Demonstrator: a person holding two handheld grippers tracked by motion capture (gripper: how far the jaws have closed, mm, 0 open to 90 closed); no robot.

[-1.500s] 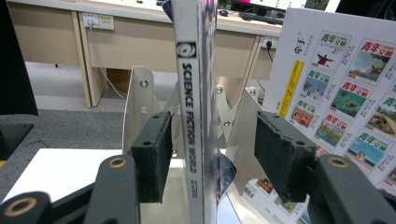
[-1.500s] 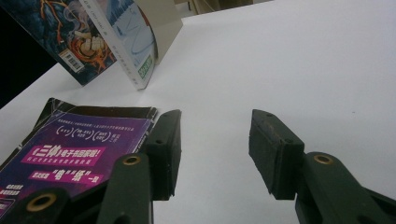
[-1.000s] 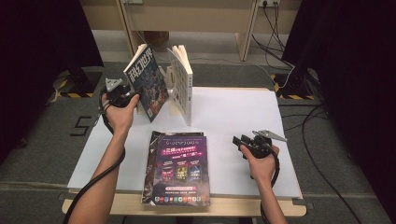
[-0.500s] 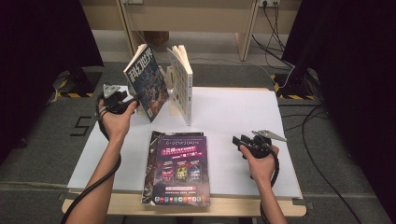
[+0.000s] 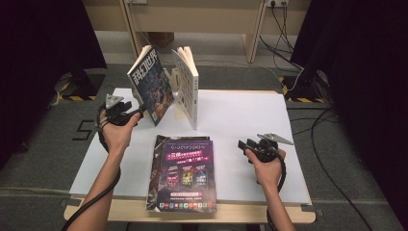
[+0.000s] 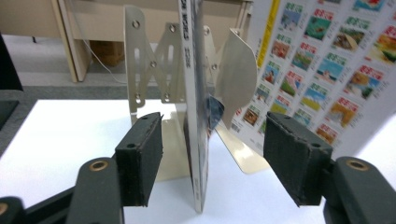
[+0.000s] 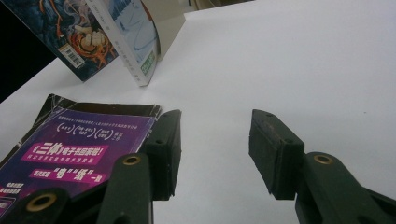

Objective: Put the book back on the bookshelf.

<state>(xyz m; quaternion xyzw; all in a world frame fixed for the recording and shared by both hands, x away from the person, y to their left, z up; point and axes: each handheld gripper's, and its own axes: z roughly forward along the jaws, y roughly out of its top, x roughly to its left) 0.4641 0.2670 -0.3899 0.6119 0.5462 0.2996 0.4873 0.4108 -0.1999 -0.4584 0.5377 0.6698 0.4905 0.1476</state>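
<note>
A blue-covered magazine (image 5: pixel 150 85) leans upright in a metal bookend rack (image 6: pixel 148 60), beside a white book (image 5: pixel 188 91) with a grid of coloured pictures on its cover (image 6: pixel 327 60). My left gripper (image 5: pixel 138 113) sits at the magazine's left lower edge. In the left gripper view the thin edge of the magazine (image 6: pixel 196 140) stands between the left gripper's (image 6: pixel 212 126) open jaws, and the pads are clear of it; these jaws have just been opening. A purple magazine (image 5: pixel 185 173) lies flat at the front. My right gripper (image 5: pixel 243 144) (image 7: pixel 215 140) rests open on the white table, holding nothing.
The white table top (image 5: pixel 240 115) has bare room to the right of the rack and around the right hand. Black cables (image 5: pixel 332 159) trail over the grey floor at the right. A wooden bench (image 5: pixel 202 19) stands behind the table.
My left hand has drawn back a little toward the near side and sunk slightly; the blue magazine stays leaning in the rack. The right hand has kept still.
</note>
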